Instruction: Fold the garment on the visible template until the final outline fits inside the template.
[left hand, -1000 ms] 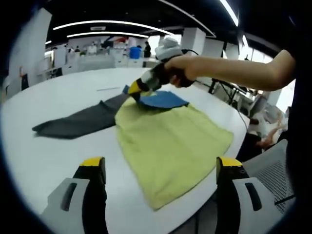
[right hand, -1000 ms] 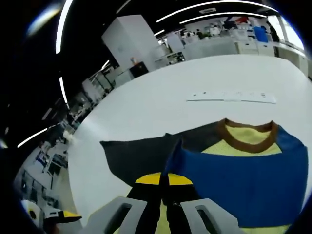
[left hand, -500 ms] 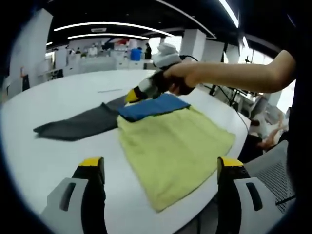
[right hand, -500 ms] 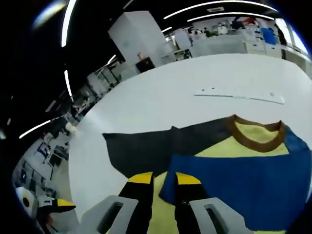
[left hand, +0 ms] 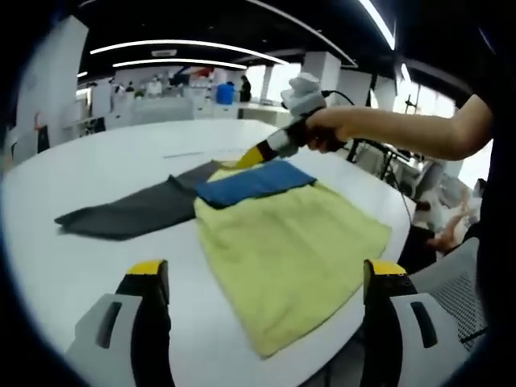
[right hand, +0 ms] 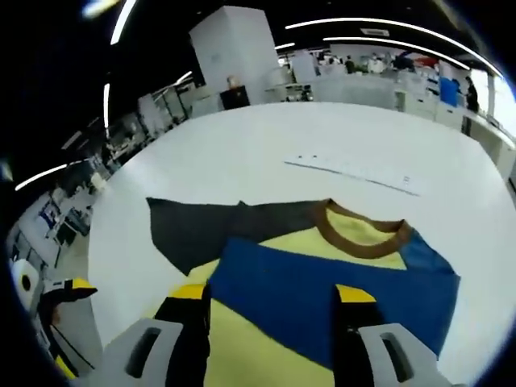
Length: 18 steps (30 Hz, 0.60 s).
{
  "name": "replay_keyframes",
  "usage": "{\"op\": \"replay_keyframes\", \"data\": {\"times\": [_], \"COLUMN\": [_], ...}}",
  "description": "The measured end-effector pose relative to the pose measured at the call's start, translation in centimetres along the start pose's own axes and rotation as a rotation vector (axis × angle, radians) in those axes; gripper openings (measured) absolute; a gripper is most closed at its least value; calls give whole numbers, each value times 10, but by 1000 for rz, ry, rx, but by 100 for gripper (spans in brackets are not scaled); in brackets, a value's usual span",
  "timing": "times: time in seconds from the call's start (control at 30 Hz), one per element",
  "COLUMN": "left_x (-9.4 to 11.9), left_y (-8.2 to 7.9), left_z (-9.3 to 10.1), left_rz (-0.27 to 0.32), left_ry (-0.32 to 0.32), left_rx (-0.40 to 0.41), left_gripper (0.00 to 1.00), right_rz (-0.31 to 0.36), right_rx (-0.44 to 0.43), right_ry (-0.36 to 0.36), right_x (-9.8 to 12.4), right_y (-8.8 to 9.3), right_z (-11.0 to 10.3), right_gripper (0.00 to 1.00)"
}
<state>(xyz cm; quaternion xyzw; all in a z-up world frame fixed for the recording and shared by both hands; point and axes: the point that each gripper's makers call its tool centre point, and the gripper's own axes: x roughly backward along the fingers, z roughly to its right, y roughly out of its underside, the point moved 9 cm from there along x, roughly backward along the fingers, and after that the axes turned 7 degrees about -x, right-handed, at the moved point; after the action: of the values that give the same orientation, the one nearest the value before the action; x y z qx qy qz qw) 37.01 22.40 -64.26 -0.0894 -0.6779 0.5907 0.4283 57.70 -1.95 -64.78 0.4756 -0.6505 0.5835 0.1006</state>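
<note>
Two grippers were in your hands, both with jaws spread wide and holding nothing. Your left gripper (left hand: 258,278) hung low, looking across the round white table (left hand: 89,165). Your right gripper (right hand: 270,302) stood above the garment; in the left gripper view it sat at one o'clock of the cloth.

The yellow knit garment with a brown collar (left hand: 290,242) lay flat near the table's edge. Its blue sleeve (right hand: 322,294) lay folded across the chest, below the collar. Its dark grey sleeve (left hand: 129,211) lay spread out at nine o'clock.

I judged one sleeve fold done and released. Your next move called for gripping the grey sleeve near its cuff and carrying it across the body. A white strip (right hand: 355,171) lay at twelve o'clock, well apart; I could not make out any template outline.
</note>
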Motion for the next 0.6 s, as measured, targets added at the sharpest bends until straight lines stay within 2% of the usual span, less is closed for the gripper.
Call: {"op": "replay_keyframes", "data": {"times": [0.1,0.27,0.43,0.6], "left_x": [1,2,2,2], "left_y": [0,0,1,1], "left_z": [0,2,4,5], "left_rz": [-3,-3,-4,-9], "left_ry": [1,-1,7,13], "left_rx": [-1,-2,-3,-8], "left_gripper": [98,99,99,99], "right_rz": [0,-9,-34,-43], "right_rx": [28,24,44,21], "right_ry": [20,41,98,138], "right_x": [11,26,41,55], "right_y": [6,17,30,43], "right_z": [12,30,51,66], "right_gripper": [60,61,56,52]}}
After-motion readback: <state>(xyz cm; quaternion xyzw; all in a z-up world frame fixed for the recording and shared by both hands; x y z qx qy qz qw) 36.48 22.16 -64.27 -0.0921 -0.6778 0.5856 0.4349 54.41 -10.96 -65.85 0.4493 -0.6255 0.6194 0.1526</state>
